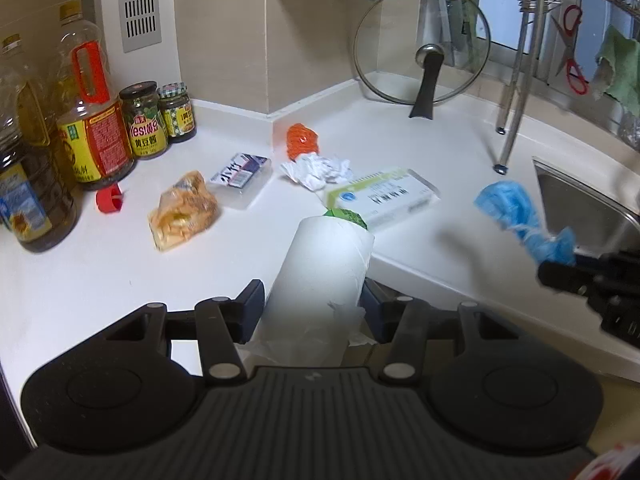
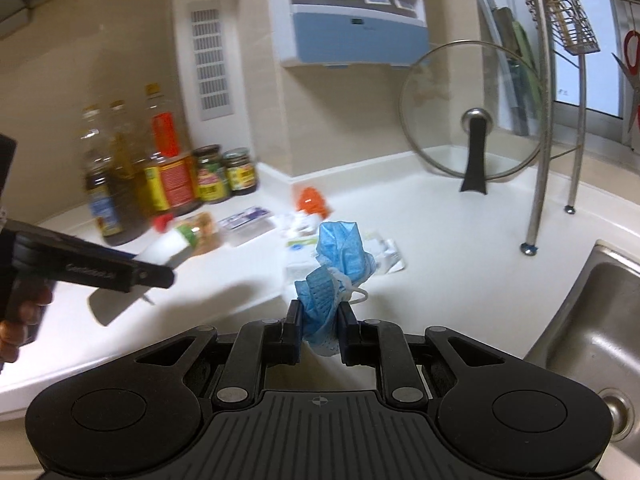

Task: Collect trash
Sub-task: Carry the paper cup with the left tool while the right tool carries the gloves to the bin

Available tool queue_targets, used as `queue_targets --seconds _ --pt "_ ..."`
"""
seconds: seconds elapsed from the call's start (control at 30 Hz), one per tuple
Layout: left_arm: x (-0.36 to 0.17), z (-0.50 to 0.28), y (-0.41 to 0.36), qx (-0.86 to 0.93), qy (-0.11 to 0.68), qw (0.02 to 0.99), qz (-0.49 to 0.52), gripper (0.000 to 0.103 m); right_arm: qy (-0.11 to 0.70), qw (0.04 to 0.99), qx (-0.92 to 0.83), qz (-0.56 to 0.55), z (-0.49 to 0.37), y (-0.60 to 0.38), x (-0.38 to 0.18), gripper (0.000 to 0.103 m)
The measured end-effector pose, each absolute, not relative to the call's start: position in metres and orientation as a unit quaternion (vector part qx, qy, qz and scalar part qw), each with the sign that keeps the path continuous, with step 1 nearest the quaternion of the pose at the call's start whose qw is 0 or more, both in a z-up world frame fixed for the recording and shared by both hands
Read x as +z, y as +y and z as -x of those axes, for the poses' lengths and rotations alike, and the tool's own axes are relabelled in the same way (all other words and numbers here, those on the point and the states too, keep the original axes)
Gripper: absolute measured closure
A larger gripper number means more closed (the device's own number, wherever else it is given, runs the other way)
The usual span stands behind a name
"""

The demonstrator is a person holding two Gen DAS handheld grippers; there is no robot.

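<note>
My left gripper (image 1: 310, 296) is shut on a white bottle with a green cap (image 1: 326, 264), held above the counter's front edge. My right gripper (image 2: 320, 312) is shut on a crumpled blue face mask (image 2: 340, 252). In the left wrist view the mask (image 1: 508, 208) hangs at the right near the sink. On the white counter (image 1: 420, 152) lie an orange net (image 1: 302, 140), crumpled white paper (image 1: 318, 168), a flat medicine box (image 1: 380, 194), a small blue-and-white pack (image 1: 240, 176), a yellow snack bag (image 1: 182, 208) and a red cap (image 1: 110, 200).
Oil bottles (image 1: 94, 120) and two jars (image 1: 146, 120) stand at the back left. A glass lid (image 1: 422, 64) leans on the back wall. A steel sink (image 2: 592, 320) lies to the right, with dish-rack legs (image 1: 516, 92), red scissors (image 1: 572, 52) and a green cloth (image 1: 618, 68) behind it.
</note>
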State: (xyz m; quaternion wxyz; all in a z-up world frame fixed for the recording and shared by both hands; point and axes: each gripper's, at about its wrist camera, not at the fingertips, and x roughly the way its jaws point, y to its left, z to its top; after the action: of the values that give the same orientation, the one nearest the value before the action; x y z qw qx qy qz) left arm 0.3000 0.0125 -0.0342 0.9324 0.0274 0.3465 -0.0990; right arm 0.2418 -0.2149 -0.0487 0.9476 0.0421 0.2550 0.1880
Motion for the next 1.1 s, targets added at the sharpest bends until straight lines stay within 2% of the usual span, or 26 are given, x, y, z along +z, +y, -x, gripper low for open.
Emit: queue_targets --seconds 0.43,1.1 --pt "-0.063 -0.23 -0.005 -0.105 0.378 0.92 -0.007 0.053 0.307 0.921 0.236 -0.044 -0.186 -0.195 -0.077 0.085" --pt "-0.17 -0.207 -0.002 -0.078 0.494 0.866 0.01 0.053 0.457 0.853 0.24 -0.072 -0.189 -0.186 -0.184 0.085"
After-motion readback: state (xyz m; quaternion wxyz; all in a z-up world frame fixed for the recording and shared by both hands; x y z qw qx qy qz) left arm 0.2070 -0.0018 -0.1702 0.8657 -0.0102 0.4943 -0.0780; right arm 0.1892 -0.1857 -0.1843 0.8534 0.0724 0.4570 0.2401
